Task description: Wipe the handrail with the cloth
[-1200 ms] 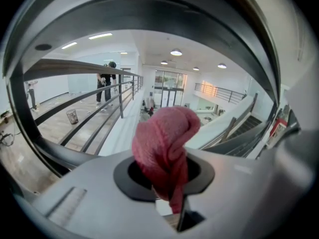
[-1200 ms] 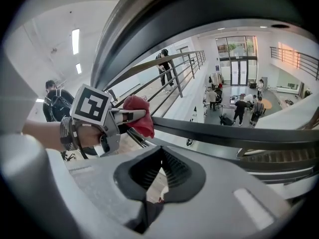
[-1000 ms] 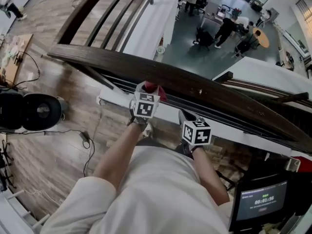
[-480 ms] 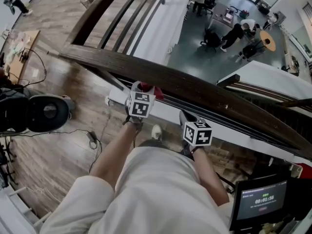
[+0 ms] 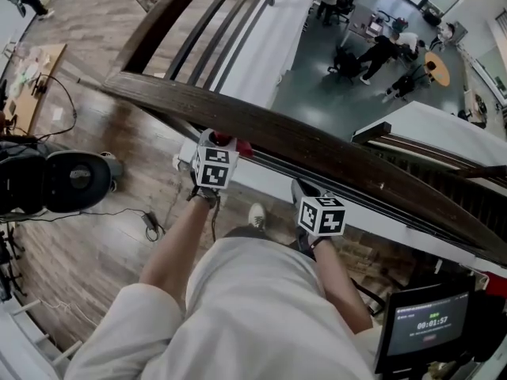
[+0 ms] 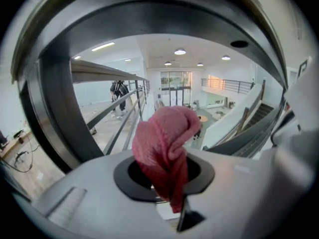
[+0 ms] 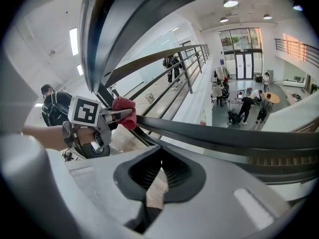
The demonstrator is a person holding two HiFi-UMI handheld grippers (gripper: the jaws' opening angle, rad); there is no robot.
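The dark wooden handrail (image 5: 317,141) runs from upper left down to the right across the head view. My left gripper (image 5: 223,144) sits against its near side, shut on a red cloth (image 5: 240,146) that touches the rail. In the left gripper view the bunched red cloth (image 6: 167,148) sticks up from the shut jaws, with the handrail's underside (image 6: 174,19) arching overhead. My right gripper (image 5: 304,195) hangs lower, short of the rail, shut with nothing in it. The right gripper view shows the left gripper (image 7: 118,115) pressing the cloth (image 7: 125,112) to the rail (image 7: 107,29).
Thin metal rails (image 5: 372,200) run under the handrail. A round black device (image 5: 70,179) and cables (image 5: 146,224) lie on the wooden floor at left. A monitor (image 5: 428,327) stands at lower right. Several people (image 5: 380,50) are on the floor below.
My left gripper has slid left along the handrail with the red cloth in it. The right gripper has stayed where it was.
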